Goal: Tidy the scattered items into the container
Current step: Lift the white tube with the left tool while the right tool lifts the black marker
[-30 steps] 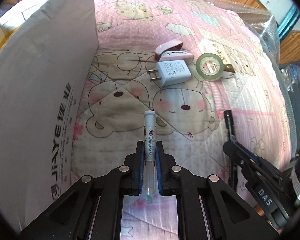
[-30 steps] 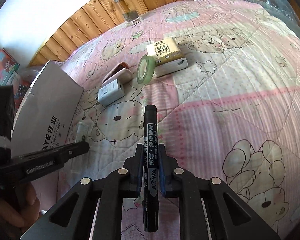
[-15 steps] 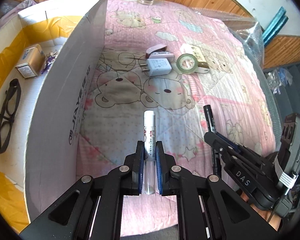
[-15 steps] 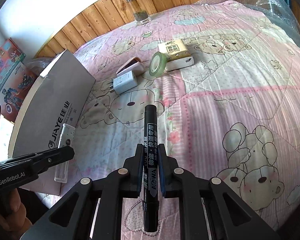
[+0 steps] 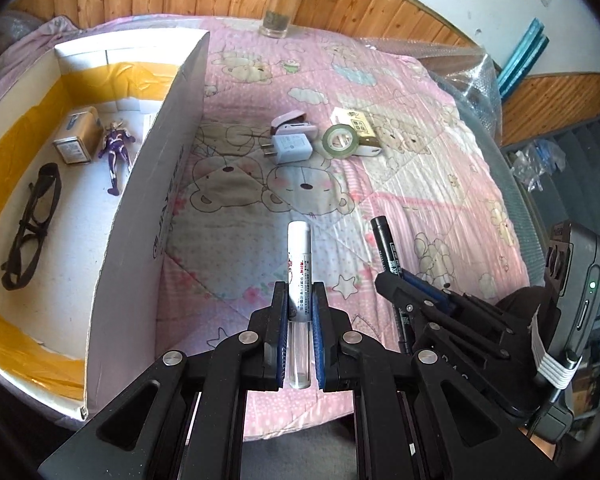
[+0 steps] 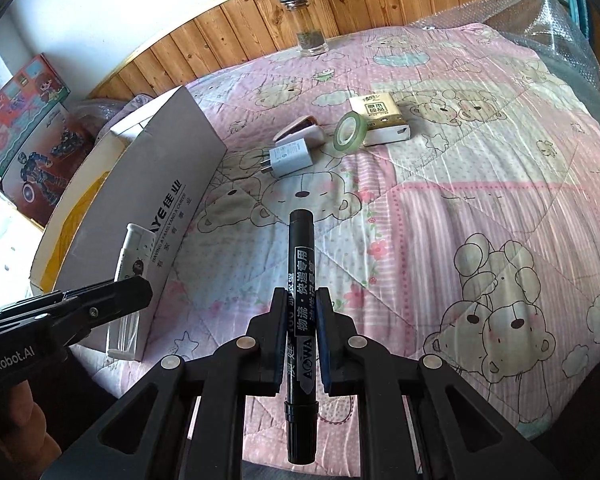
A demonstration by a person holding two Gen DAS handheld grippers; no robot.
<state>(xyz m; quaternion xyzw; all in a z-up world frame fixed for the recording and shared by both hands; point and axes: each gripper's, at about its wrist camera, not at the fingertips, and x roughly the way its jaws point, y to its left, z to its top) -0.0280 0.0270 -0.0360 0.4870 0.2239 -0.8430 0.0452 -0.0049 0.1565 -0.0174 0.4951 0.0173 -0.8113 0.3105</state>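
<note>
The left gripper [image 5: 299,300] is clamped on one white pen [image 5: 298,264], which points straight ahead past the fingertips with its clear end trailing back between the pads. The right gripper [image 6: 299,308] is clamped on one black marker [image 6: 301,280], also lying along the fingers, its cap ahead of the tips and its tail hanging back toward the camera. Both are held above the pink bear-print quilt [image 5: 400,184].

To the left of the left gripper's fingers stands one open cardboard box [image 5: 152,184], its near wall upright. Three things lie inside: one pair of black glasses [image 5: 32,224], one small tin [image 5: 77,141] and one purple figurine [image 5: 118,152].

Ahead of both sets of fingers, well apart from them, four loose items lie clustered on the quilt: one white plug charger [image 6: 290,157], one pink stapler [image 6: 300,130] touching its far side, one roll of green tape [image 6: 350,131] standing on edge just to the right, and one tissue pack [image 6: 380,119] that the tape leans against. Farther ahead, by the wooden panelling, stands one glass bottle [image 6: 306,20] with a metal lid.
</note>
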